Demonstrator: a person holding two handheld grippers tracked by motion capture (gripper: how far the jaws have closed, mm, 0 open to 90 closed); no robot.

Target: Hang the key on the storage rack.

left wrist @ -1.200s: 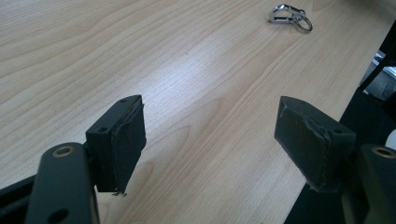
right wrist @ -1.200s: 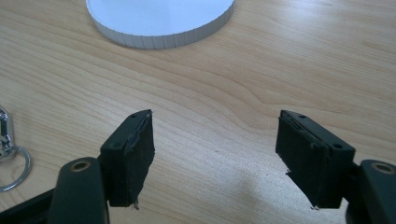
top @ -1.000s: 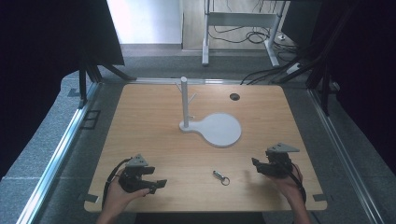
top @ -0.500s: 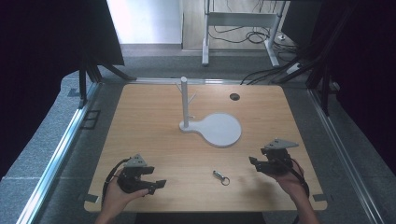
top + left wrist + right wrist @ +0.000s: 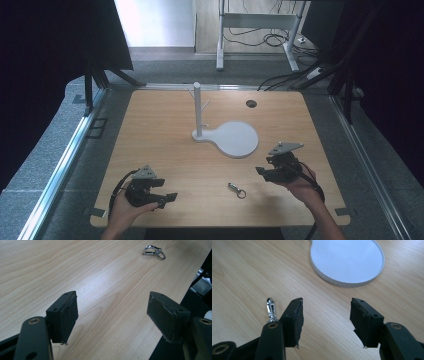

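Note:
A small metal key ring with a clasp (image 5: 236,189) lies on the wooden table (image 5: 165,150) near the front edge, between the two hands. It also shows as the key ring (image 5: 153,251) far ahead of the left jaws and as the key ring (image 5: 271,308) just left of the right jaws. My left gripper (image 5: 167,199) rests low at the front left, open and holding nothing (image 5: 112,315). My right gripper (image 5: 261,172) is held above the table at the front right, pointing left; its jaws have just been closing and stand open with nothing between them (image 5: 325,318).
A white stand with a round base (image 5: 236,138) and an upright post with short pegs (image 5: 197,107) stands at mid-table; the base (image 5: 347,260) lies ahead of the right jaws. A dark round hole (image 5: 251,103) sits at the back right. The table's front edge runs close beside the left gripper.
The right hand has lifted and shifted toward the middle of the table, away from the front right corner. The left hand has kept still, and the key ring has not moved.

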